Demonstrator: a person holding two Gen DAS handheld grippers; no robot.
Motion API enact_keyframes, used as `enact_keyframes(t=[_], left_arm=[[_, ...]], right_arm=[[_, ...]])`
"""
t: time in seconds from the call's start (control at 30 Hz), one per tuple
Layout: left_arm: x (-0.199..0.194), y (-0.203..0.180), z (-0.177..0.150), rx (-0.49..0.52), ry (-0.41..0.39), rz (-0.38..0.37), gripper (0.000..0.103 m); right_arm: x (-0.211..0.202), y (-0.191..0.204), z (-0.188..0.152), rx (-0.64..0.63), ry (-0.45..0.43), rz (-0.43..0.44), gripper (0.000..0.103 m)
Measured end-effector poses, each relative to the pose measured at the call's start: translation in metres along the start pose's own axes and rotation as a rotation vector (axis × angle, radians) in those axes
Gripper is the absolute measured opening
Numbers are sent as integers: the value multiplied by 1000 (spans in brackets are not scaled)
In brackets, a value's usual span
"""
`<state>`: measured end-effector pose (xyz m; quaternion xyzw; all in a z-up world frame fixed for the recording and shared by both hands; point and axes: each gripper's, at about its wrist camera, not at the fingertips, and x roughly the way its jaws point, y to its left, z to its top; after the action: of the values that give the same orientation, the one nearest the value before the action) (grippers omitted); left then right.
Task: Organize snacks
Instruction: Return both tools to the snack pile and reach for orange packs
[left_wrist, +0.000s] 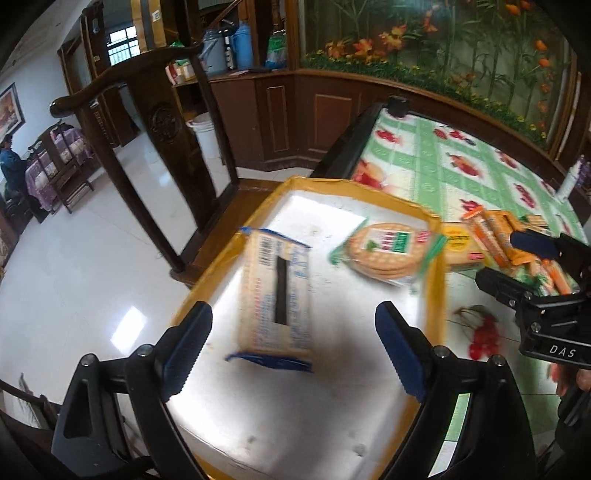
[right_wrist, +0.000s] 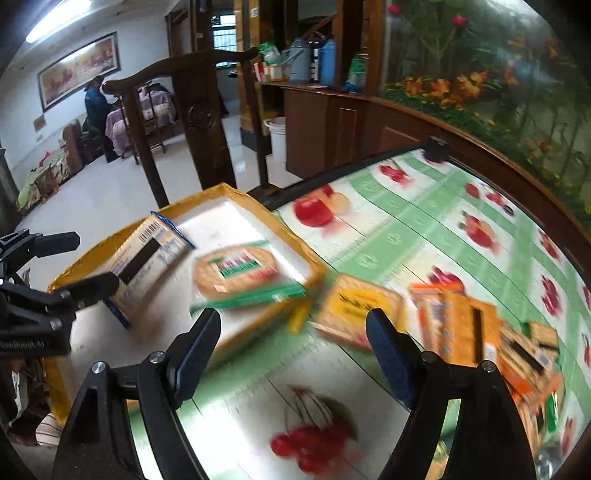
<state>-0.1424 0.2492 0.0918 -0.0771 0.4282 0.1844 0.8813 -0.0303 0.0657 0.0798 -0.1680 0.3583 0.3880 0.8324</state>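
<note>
A yellow-rimmed tray (left_wrist: 437, 258) with a white floor sat at the centre of the left wrist view, resting on the edge of a table (left_wrist: 461, 166) covered in a green-and-white fruit-print cloth. Inside the tray, a blue-edged cracker pack (left_wrist: 275, 295) lay left of centre, and a round cracker pack (left_wrist: 384, 251) with green ends lay to its upper right, near the tray's right rim. The left gripper (left_wrist: 293, 321) filled the bottom of that frame, its blue-padded jaws spread wide with nothing between them, poised just below the blue-edged pack. At the right edge of the frame, the right gripper (left_wrist: 517, 266) also stood open and empty, over a heap of orange snack packs (left_wrist: 498, 236) on the cloth. A square yellow pack (left_wrist: 460, 245) lay just outside the tray's right rim. In the right wrist view, the right gripper's jaws framed the tray's near corner and the yellow pack. A dark wooden chair (left_wrist: 159, 122) stood behind the tray in the upper left, and printed cherries (left_wrist: 484, 336) showed on the cloth at lower right.
</note>
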Motion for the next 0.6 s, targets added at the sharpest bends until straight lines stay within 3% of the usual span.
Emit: enact_keyframes(t=[0.6], left_arm=[[-11, -108, -6, 94, -3, -141, 95]], right_arm=[[-49, -78, -90, 220, 21, -102, 82]])
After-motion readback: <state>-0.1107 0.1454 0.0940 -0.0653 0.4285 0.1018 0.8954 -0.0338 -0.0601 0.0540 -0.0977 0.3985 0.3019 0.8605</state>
